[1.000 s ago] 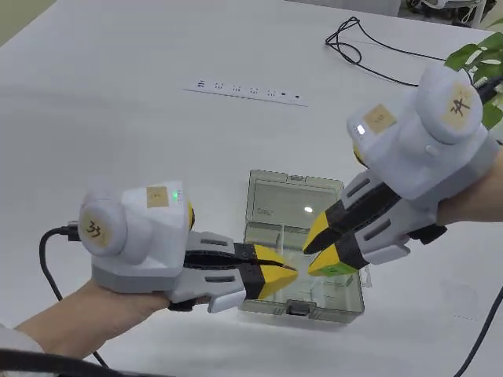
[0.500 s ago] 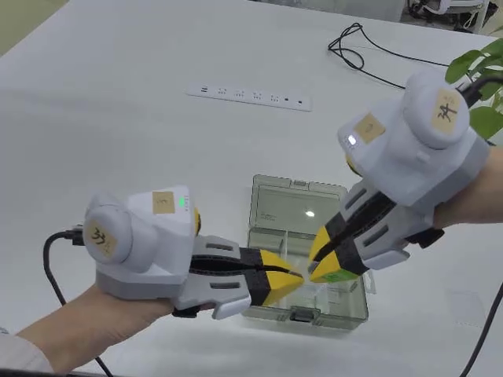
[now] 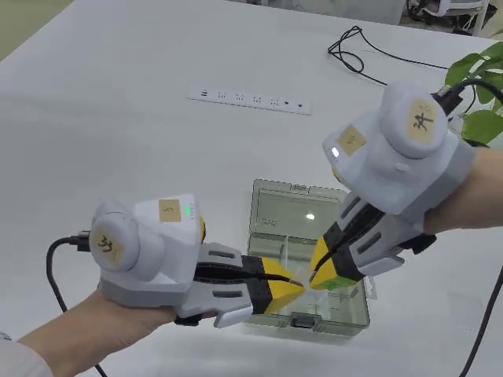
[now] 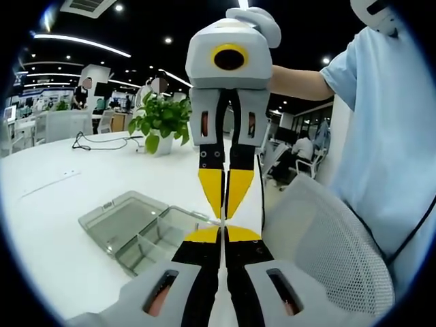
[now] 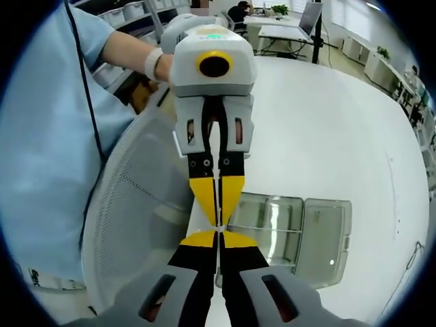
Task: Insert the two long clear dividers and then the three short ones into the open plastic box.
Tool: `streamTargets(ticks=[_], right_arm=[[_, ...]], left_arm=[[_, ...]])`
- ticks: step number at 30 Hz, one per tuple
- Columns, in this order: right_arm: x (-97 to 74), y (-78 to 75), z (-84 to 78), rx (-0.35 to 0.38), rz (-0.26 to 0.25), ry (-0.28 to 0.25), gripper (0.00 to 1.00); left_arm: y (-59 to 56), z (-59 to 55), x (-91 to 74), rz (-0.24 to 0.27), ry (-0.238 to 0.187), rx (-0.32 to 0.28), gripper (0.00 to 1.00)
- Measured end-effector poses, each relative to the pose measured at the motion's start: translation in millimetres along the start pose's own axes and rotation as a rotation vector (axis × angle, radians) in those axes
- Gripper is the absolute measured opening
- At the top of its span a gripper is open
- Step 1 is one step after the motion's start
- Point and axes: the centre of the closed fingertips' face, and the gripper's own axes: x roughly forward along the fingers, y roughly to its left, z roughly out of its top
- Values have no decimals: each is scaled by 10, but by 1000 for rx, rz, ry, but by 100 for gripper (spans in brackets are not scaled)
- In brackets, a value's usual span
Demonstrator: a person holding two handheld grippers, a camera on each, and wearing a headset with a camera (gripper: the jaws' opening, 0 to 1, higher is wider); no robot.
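Two grippers meet tip to tip at the lower centre of the head view, just above the one open plastic box (image 3: pixel 346 322) on the worktop (image 3: pixel 118 118). The left gripper (image 3: pixel 289 284) and the right gripper (image 3: pixel 324 275) are both clenched. Perhaps they pinch a thin clear divider, but I cannot tell. The step seems to be seating a divider, so the next move needs lining it up with the slots and pressing down. I count at least one seated divider (image 5: pixel 267 230) in the box.

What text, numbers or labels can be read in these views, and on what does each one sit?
"33": round sticker on the rear of the left gripper.
"34", tilted, so only likely: round sticker on the rear of the right gripper.
Too small to read: the square tan stickers on top of both grippers, the markings on the power strip, and the embossing on the box lid.
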Motion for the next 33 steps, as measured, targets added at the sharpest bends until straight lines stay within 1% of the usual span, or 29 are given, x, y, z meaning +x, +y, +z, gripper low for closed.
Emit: streamTargets(ticks=[3,9,11,12,14,15,16,19,21,23,25,26,27,28,29,31,33], right_arm=[[17,-20,-12,-9,-4,19,2],[25,-52,-26,-2,-11,21,2],[38,-70,-51,5,-8,22,2],[45,-82,-69,11,-9,24,2],[53,-103,-111,21,-13,26,2],[56,-114,-132,30,-16,26,2],[59,-121,-147,32,-18,27,2],[65,-156,-206,45,-25,35,2],[65,-192,-254,59,-33,42,2],[65,-237,-279,64,-49,39,2],[64,-297,-329,85,-67,42,2],[65,-318,-338,95,-74,40,2],[65,-336,-348,102,-78,38,2],[68,-413,-378,112,-95,34,2],[65,-455,-390,121,-113,32,2],[65,-497,-406,134,-123,28,2],[67,-524,-412,144,-126,20,2]], left_arm=[[14,-26,6,8,20,16,0],[45,-47,5,25,29,20,0],[75,-77,12,38,42,31,1],[115,-106,9,54,54,33,4],[167,-127,-3,80,63,38,14],[195,-141,-7,89,65,45,17],[201,-142,-12,91,64,53,20],[247,-165,-37,113,70,46,30],[287,-193,-59,133,82,57,37],[299,-210,-74,138,85,69,42],[321,-263,-102,149,106,71,44],[333,-285,-115,155,115,84,46],[340,-301,-122,158,120,82,49],[362,-324,-137,167,128,78,51],[373,-336,-148,172,132,80,54],[403,-370,-176,186,144,76,58],[434,-394,-206,202,150,77,61]])
